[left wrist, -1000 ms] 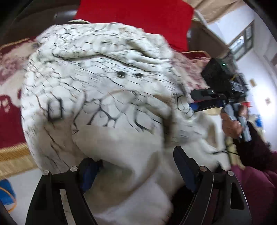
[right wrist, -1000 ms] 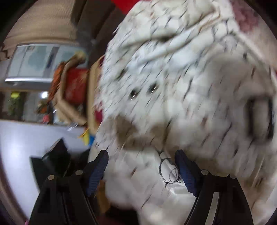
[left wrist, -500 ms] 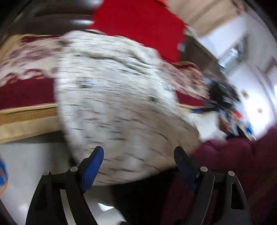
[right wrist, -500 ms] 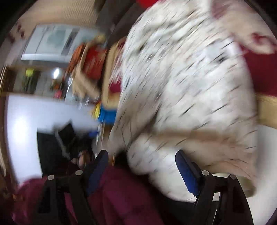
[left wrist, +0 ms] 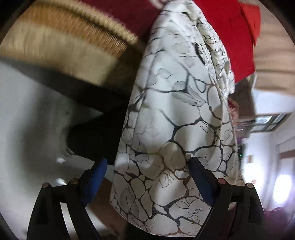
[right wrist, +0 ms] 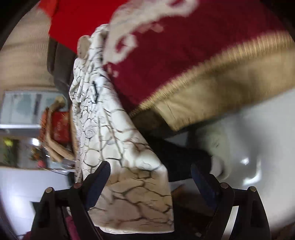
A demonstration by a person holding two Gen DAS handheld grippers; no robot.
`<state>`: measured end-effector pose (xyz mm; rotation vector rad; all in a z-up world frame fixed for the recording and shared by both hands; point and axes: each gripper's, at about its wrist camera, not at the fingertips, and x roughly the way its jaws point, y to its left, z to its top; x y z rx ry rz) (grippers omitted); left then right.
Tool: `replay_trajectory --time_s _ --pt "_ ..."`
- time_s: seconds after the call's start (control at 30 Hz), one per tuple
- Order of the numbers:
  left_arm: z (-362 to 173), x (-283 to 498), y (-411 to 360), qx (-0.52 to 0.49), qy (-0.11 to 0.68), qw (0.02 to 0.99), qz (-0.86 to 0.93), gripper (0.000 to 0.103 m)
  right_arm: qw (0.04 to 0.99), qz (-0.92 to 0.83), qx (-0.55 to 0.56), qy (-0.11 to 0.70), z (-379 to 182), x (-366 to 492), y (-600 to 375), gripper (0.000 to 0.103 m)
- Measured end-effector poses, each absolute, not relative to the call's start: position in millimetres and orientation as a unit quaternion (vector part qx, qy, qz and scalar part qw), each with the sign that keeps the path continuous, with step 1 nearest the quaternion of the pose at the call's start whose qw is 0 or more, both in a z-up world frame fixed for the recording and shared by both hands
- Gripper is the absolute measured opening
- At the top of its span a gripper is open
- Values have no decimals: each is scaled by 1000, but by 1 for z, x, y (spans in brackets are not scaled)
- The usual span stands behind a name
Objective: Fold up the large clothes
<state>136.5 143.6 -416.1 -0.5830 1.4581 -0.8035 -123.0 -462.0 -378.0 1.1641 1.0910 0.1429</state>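
Left gripper: points downward at a slant, rolled so the floor fills the left of the frame and the red cover with its gold fringe runs across the upper left. Jaws wide and just been opening. The garment, white with a dark vein print, hangs down the middle of the frame from the top to the bottom edge and passes between the blue pads. It lies against the right-hand pad; a clear gap shows at the left-hand one. No squeeze seen.

Right gripper: same downward slant, rolled the other way, floor at right, cover and fringe across the upper right. Jaws wide, also just been opening. The garment hangs from upper left to bottom centre, resting on the left-hand pad; the right-hand pad stands well apart from it. Not gripped.

Background in both views is motion-blurred.
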Motion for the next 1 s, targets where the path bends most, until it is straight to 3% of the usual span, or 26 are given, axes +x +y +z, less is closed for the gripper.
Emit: replay_trajectory --time_s 0.37,0.43,0.47,0.5,0.53,0.57,0.63,0.67,0.73,0.77,0.8,0.93,0.97,1.0 --pt "-396 119 132 -295 582 619 -436 89 614 173 616 462 -427 -119 -426 92" --pt "-388 114 134 -293 572 627 -440 72 614 204 616 449 -418 -119 -416 92" --pt "-383 111 133 -286 569 631 -444 48 620 218 605 449 -410 -118 -410 91" --pt "-379 107 134 -279 569 633 -444 34 626 224 594 453 -403 -119 -407 86" --pt "-375 105 134 -272 566 637 -446 31 632 231 577 462 -396 -118 -404 76" --pt "-370 102 132 -267 562 642 -449 30 642 233 557 473 -389 -115 -399 73" --pt "-362 100 129 -262 554 648 -452 30 664 231 518 487 -374 -111 -390 52" --pt "-361 101 130 -259 555 651 -449 31 677 226 499 492 -366 -110 -388 50" --pt "-366 103 134 -259 567 649 -436 52 685 222 488 493 -361 -109 -386 46" --pt "-370 105 130 -269 574 643 -430 78 687 219 487 493 -359 -108 -385 46" --pt "-377 109 132 -284 577 637 -425 86 688 208 484 499 -362 -108 -386 46" --pt "-390 110 137 -320 572 625 -425 85 656 188 530 503 -375 -99 -391 52" --pt "-390 108 135 -320 570 626 -426 78 663 182 529 498 -373 -101 -391 52" --pt "-390 107 134 -317 569 625 -431 51 672 182 521 494 -371 -103 -392 52"
